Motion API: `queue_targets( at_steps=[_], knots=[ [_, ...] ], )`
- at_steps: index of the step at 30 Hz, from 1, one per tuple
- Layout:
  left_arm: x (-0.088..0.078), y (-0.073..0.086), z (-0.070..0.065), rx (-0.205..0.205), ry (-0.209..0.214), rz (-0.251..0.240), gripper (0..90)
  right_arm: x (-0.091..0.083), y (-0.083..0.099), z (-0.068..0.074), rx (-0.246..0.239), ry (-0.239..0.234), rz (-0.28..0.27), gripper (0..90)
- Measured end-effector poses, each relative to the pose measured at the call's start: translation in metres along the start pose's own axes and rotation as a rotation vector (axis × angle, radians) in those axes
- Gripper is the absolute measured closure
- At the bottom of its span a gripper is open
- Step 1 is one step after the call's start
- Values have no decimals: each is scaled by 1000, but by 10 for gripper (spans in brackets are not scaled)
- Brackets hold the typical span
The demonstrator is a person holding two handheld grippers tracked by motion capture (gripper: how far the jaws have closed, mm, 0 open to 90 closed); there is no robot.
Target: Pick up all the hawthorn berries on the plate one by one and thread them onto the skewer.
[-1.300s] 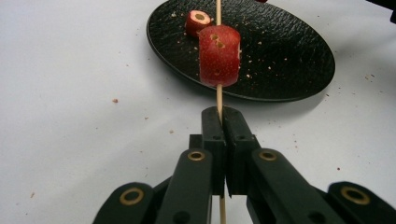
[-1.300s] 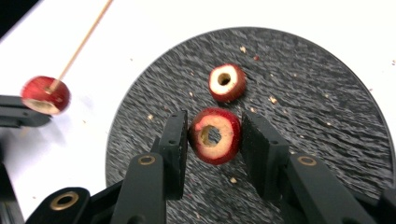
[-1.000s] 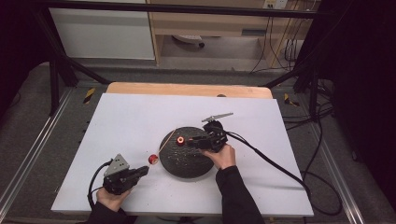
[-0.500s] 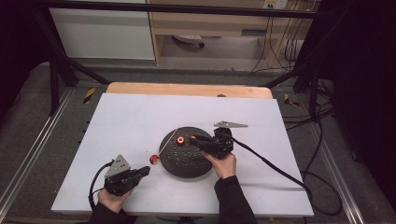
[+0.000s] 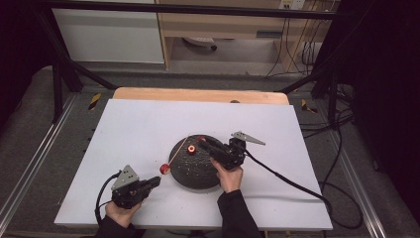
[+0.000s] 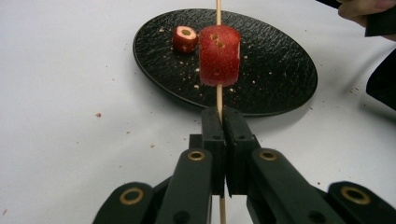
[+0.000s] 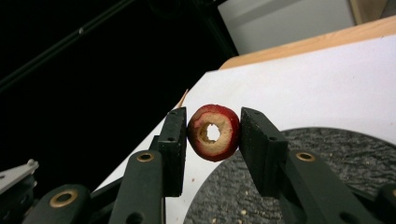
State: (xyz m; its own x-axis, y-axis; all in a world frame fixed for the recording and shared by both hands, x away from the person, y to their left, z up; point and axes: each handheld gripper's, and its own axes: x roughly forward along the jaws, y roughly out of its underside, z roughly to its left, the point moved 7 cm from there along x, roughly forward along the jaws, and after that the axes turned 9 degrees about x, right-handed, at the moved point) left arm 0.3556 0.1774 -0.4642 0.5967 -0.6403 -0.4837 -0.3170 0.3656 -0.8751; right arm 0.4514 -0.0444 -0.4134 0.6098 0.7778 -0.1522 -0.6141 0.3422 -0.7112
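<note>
The black plate (image 5: 195, 166) sits mid-surface (image 5: 148, 124), scattered with crumbs. The right hand-held gripper (image 5: 202, 145) reaches over it, pinching 1 red ring (image 7: 214, 132) just above its far rim. Left of the plate, the left hand-held gripper (image 5: 156, 181) is pressed together on a skewer (image 6: 218, 100) carrying 1 red chunk (image 6: 219, 55) by the rim. Plenty of bare white around.

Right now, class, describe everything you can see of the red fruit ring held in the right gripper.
The red fruit ring is a short round slice with glossy red skin, pale tan flesh and a cored hole through its middle. It stands on edge, hole facing the camera, pinched on both sides by the right gripper above the black textured plate.
</note>
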Motion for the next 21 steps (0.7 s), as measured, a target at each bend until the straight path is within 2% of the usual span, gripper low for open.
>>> queue_targets(
  at_steps=[8,15,21],
  knots=[
    [3,-3,-4,-6,-4,-5,880,2,-5,1,15,-10,-90,629],
    [6,-8,-10,-3,-1,-7,879,2,-11,1,32,-19,-142,629],
    [9,-14,-15,-5,12,-18,880,0,-19,2,28,-23,-185,629]
  ],
)
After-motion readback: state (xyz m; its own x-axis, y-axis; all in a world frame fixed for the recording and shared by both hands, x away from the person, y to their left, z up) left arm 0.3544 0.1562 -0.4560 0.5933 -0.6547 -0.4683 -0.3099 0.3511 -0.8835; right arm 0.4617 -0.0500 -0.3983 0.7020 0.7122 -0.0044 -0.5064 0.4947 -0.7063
